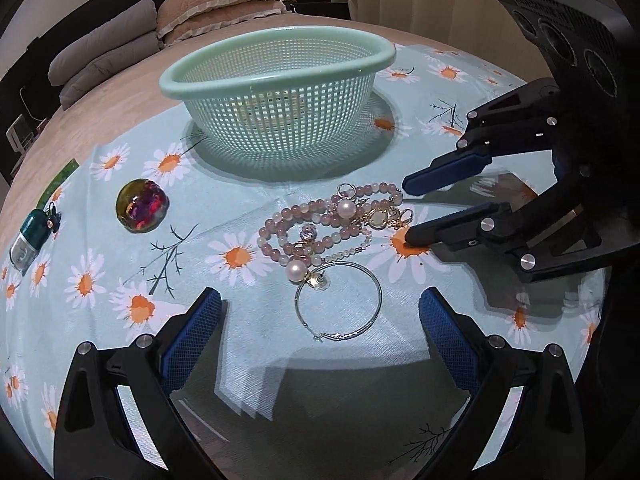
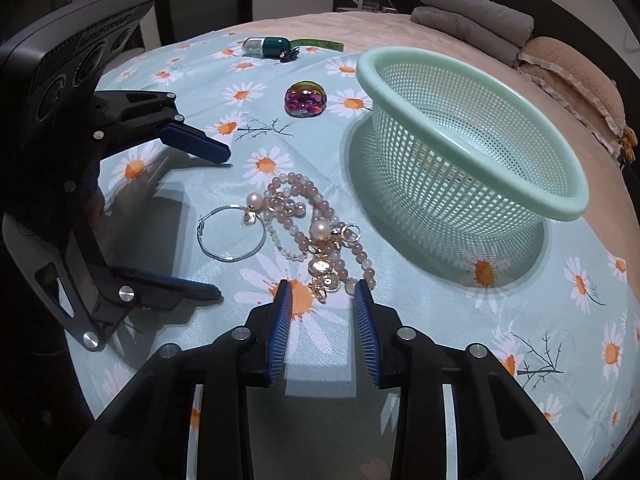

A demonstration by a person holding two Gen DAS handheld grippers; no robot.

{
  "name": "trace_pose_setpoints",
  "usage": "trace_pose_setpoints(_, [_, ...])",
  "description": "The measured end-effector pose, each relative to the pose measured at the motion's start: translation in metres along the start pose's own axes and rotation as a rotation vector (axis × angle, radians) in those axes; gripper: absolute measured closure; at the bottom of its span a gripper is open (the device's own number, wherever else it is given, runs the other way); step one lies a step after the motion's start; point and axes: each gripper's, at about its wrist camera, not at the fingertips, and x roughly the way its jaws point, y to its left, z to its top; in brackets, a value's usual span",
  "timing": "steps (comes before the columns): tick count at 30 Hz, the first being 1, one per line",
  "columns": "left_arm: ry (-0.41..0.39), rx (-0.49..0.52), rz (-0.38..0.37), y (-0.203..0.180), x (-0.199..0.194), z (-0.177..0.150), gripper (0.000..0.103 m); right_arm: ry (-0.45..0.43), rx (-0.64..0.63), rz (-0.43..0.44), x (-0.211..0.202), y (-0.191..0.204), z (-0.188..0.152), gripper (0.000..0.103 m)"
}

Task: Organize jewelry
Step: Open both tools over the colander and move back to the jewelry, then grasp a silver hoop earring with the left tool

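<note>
So there's a tangle of jewelry [image 1: 332, 224] sitting on the light-blue cloth with the white-and-orange daisy print [image 1: 224, 336], spread over a bed: pinkish bead strands, a couple of big pearls, some small gold charms, all heaped together. A thin silver hoop earring [image 1: 338, 300] lies flat right at the edge of the heap, touching one pearl. Just behind the pile is a mint-green plastic mesh basket [image 1: 280, 80], upright, nothing visible in it.

The left gripper [image 1: 320, 312] hangs over the near side of the pile with its jaws spread wide, the hoop lying between the two blue pads, but the pads aren't touching it. The right gripper [image 2: 322, 296] comes in from the other side, jaws narrowed but still parted, tips down at the cloth right by the gold charms; they bracket the end of the pile without pinching anything.

Off to the side: an iridescent purple-gold glass dome [image 1: 142, 210] and a small teal-and-clear capsule-shaped case [image 1: 30, 240], well apart from the jewelry.
</note>
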Motion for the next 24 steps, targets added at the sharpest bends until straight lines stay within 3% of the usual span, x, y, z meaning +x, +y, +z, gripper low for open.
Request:
trace_pose_setpoints(1, [0.005,-0.009,-0.007,0.001,0.002,0.0,0.006,0.005,-0.005,0.014,0.001,0.001,0.001,0.084])
trace_pose_setpoints(4, [0.021,-0.016,-0.011,0.002,0.006,0.002,0.006,0.01,0.017,0.039,0.003,0.0,0.002,0.087])
trace_pose_setpoints(8, [0.03,-0.019,-0.013,0.002,0.006,0.003,0.014,0.018,-0.003,0.053,0.004,0.003,0.002,0.097])
trace_pose_setpoints(15, [0.055,-0.021,-0.06,0.004,0.004,0.008,0.058,0.041,-0.03,0.044,0.006,0.008,0.004,0.101])
trace_pose_setpoints(24, [0.094,-0.011,-0.068,-0.003,0.0,0.006,0.059,0.046,-0.066,0.069,0.0,0.011,0.003,0.101])
